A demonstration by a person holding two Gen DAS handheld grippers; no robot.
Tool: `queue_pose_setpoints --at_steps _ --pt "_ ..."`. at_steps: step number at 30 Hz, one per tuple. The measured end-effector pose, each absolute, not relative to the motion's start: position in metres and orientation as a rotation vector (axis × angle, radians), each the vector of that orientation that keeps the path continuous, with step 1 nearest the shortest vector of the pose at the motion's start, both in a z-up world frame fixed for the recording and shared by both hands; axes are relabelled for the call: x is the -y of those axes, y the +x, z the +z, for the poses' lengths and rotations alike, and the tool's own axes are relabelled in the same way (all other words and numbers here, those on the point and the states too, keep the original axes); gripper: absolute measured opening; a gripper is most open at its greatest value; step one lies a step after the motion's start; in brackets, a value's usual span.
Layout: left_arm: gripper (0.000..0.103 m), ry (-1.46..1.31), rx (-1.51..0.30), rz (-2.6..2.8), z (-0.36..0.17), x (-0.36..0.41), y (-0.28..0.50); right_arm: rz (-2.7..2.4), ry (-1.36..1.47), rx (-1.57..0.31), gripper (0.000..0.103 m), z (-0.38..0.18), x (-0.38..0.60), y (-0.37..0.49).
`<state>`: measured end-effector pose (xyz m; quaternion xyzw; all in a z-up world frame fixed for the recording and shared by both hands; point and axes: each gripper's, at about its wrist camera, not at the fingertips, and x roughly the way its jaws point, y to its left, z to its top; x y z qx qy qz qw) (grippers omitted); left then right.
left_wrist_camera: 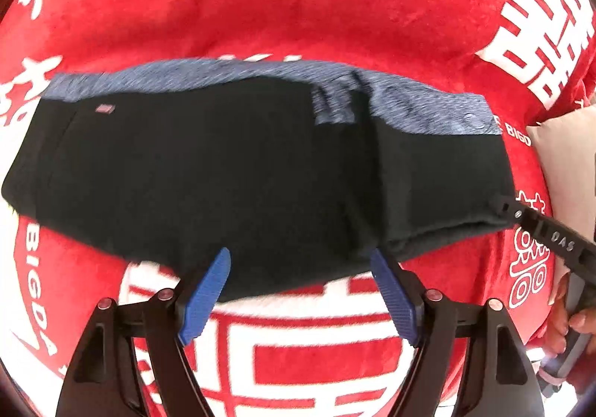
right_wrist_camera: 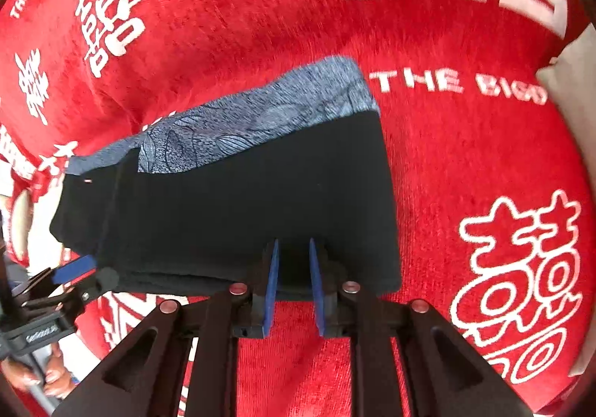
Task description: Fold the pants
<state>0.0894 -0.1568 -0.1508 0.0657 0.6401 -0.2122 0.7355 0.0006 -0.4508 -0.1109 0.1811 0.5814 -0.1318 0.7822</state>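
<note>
Black pants [left_wrist_camera: 223, 171] folded on red blanket [left_wrist_camera: 298, 7]; left tongs [left_wrist_camera: 300, 264] spread, right tongs [right_wrist_camera: 293, 249] pinching hem, tips hidden.

One pants [left_wrist_camera: 231, 171] is counted, folded, at centre. Two grippers are counted: left gripper [left_wrist_camera: 298, 268] at 6 o'clock, right gripper [right_wrist_camera: 292, 249] at 6. One red blanket [left_wrist_camera: 298, 7] is seen underneath. One pillow [left_wrist_camera: 562, 156] at 3.

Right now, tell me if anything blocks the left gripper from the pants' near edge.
Nothing visible does. The left gripper is open right at the near edge of the folded black pants; only the red blanket lies beneath. The right gripper is pinching that same edge farther right.
</note>
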Motion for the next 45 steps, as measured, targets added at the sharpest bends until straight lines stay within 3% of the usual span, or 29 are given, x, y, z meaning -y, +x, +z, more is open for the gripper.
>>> queue_pose_setpoints --at_steps 10,13,24,28,33,36,45 --pt "0.079 0.074 -1.424 -0.398 -0.156 0.11 0.084 -0.108 0.372 -1.205 0.019 -0.113 0.382 0.067" --pt "0.079 0.058 -1.425 -0.38 -0.158 0.102 0.086 -0.073 0.407 -1.329 0.019 -0.145 0.368 0.091" --pt "0.079 -0.008 -1.436 -0.336 -0.163 0.082 0.096 -0.083 0.328 -1.335 0.021 -0.142 0.354 0.066" --pt "0.079 -0.026 -1.437 -0.317 -0.164 0.072 0.1 -0.092 0.263 -1.323 0.034 -0.143 0.338 0.07" --pt "0.079 -0.09 -1.432 -0.248 -0.167 0.046 0.111 -0.086 0.139 -1.309 0.037 -0.128 0.315 0.069" --pt "0.079 -0.126 -1.426 -0.208 -0.169 0.028 0.117 -0.064 0.142 -1.327 0.055 -0.128 0.309 0.064" --pt "0.079 -0.29 -1.378 -0.139 -0.169 -0.025 0.137 -0.032 0.063 -1.349 0.073 -0.144 0.291 0.062"
